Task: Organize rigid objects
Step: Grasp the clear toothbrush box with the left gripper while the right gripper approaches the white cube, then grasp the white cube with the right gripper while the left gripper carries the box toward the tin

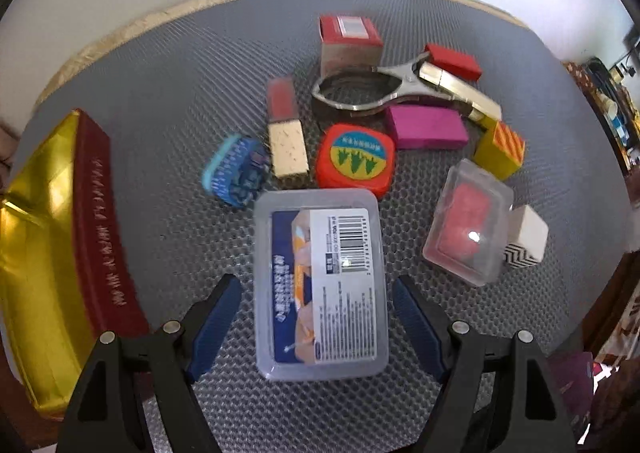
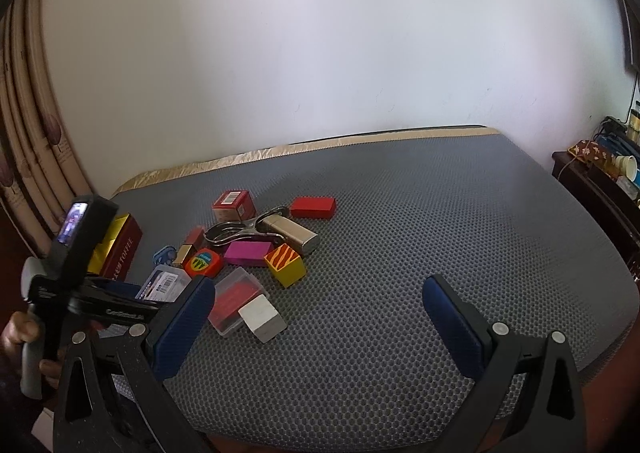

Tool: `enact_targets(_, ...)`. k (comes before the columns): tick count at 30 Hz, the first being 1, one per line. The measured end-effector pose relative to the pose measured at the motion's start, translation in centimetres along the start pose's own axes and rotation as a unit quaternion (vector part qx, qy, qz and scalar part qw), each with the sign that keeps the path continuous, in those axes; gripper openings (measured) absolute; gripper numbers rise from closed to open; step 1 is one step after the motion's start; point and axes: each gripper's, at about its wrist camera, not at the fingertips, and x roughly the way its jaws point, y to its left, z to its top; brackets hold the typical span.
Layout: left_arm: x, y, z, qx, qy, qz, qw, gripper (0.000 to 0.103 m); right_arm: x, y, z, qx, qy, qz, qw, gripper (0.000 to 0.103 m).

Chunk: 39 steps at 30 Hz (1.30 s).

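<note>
A clear plastic box with a barcode label (image 1: 320, 281) lies flat on the grey honeycomb mat (image 1: 168, 101). My left gripper (image 1: 316, 285) is open, one blue pad on each side of the box and apart from its walls. Beyond it lie a round red-orange tape measure (image 1: 356, 161), a magenta block (image 1: 426, 127), a metal clamp (image 1: 380, 87) and a yellow striped block (image 1: 500, 149). My right gripper (image 2: 320, 293) stands open over bare mat, right of the pile, holding nothing. The labelled box (image 2: 162, 285) shows partly behind its left finger.
A gold and red toffee box (image 1: 60, 233) stands at the left. A clear case with red contents (image 1: 466, 221) and a white cube (image 1: 526, 237) sit right of the labelled box. A hand (image 2: 24, 333) holds the left gripper's handle. A dark shelf (image 2: 592, 181) borders the right.
</note>
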Motion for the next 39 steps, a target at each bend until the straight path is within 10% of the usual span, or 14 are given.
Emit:
enact_targets(3,1.2,0.3,0.1,-0.006,-0.001,0.001,1.0000,0.063,0.5,-0.1,0.0,0.003,0.008,0.000,1.000,0.103)
enact_targets(18,-2.9,1.0,-6.4,-0.057,-0.056,-0.056,0.9952,0.063,3.3,-0.7,-0.8,-0.013,0.070,0.034,0.997,0.103)
enact_targets(25,-8.0,2.4,-10.3,-0.068,-0.074,-0.054,0.9935,0.063,5.9,3.4,-1.7,-0.168,0.121,0.057,0.977,0.101)
enact_targets(32,-8.2,3.8,-10.4,-0.088,-0.082,-0.062,0.9908,0.063,8.9,4.7,-1.8,-0.245,0.161,0.094,0.951,0.066)
enact_targets(39,-8.0,4.3,-10.5,-0.093,-0.083,-0.055,0.9907,0.063,10.7,5.3,-1.2,-0.275,0.183,0.114,0.937,0.061)
